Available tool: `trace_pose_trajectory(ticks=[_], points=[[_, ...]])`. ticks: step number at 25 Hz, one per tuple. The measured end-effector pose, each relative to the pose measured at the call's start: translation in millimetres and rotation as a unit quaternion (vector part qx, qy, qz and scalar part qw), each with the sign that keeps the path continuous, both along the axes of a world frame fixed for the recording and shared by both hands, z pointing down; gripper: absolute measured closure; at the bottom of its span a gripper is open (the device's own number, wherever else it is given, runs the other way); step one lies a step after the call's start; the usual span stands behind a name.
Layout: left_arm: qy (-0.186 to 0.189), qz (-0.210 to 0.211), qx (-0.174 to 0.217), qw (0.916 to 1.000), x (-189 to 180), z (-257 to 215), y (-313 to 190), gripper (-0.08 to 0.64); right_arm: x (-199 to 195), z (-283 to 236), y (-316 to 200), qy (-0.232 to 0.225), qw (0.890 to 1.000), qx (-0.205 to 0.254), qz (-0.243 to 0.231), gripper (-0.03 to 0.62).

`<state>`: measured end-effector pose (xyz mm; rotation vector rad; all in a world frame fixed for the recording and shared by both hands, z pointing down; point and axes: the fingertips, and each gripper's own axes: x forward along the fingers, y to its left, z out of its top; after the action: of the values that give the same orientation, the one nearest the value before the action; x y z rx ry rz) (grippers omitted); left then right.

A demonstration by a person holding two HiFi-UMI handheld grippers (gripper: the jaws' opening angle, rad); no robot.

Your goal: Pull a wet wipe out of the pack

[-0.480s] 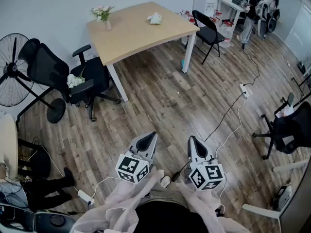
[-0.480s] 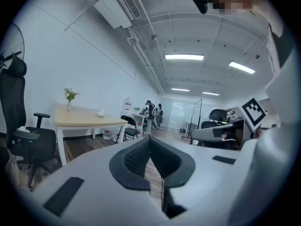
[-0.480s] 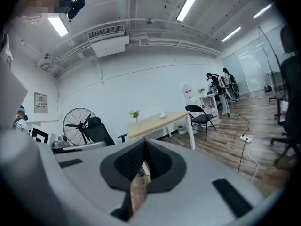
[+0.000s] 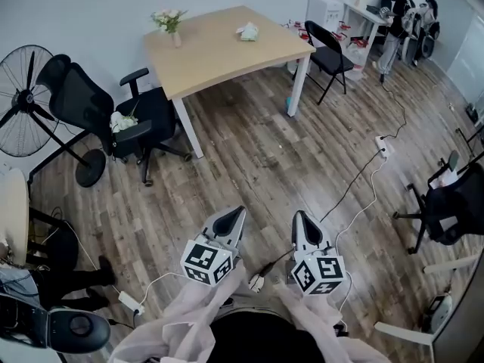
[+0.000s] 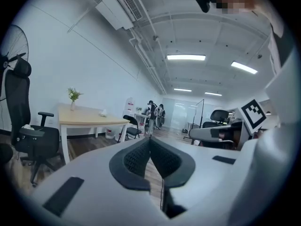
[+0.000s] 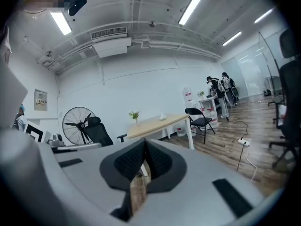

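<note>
- The left gripper (image 4: 239, 212) and the right gripper (image 4: 297, 216) each have their jaws pressed together with nothing between them, side by side above the wood floor (image 4: 265, 157).
- The wet wipe pack (image 4: 247, 30) lies on the far table (image 4: 219, 55), well apart from both (too small for detail).
- A vase (image 4: 175, 38) there holds flowers (image 4: 168, 19).

You're facing a wood-plank floor (image 4: 265, 165) with a pale worktop (image 4: 219, 51) by the white wall (image 4: 76, 6), a black office chair (image 4: 83, 100) and standing fan (image 4: 23, 100) at its left, a folding chair (image 4: 327, 48) right, strip lights (image 5: 186, 57) overhead.
</note>
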<state>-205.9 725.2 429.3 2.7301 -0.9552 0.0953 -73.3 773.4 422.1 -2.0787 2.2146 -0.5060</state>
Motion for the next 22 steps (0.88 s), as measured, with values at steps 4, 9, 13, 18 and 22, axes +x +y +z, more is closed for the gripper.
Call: trace_pose_trajectory(ticks=[4,9,13,18,22], points=[[0.001,-0.007,-0.002,1.0,-4,0,7,0.551,-6,1,6,-0.002,1.0,-0.002,-0.01,0.581],[-0.004,-0.01,-0.006,0.9999,-7,4,13,0.551,-11,6,12,-0.001,1.0,-0.009,-0.016,0.581],[-0.002,-0.012,-0.011,0.9999,-6,7,9,0.551,-7,6,8,0.001,1.0,-0.009,-0.011,0.581],[-0.003,-0.009,-0.007,0.9999,-1,5,-4,0.551,2,4,-5,0.002,1.0,-0.006,-0.002,0.581],[-0.001,-0.016,-0.007,0.9999,4,4,-22,0.551,8,3,-22,0.005,1.0,-0.005,-0.006,0.581]])
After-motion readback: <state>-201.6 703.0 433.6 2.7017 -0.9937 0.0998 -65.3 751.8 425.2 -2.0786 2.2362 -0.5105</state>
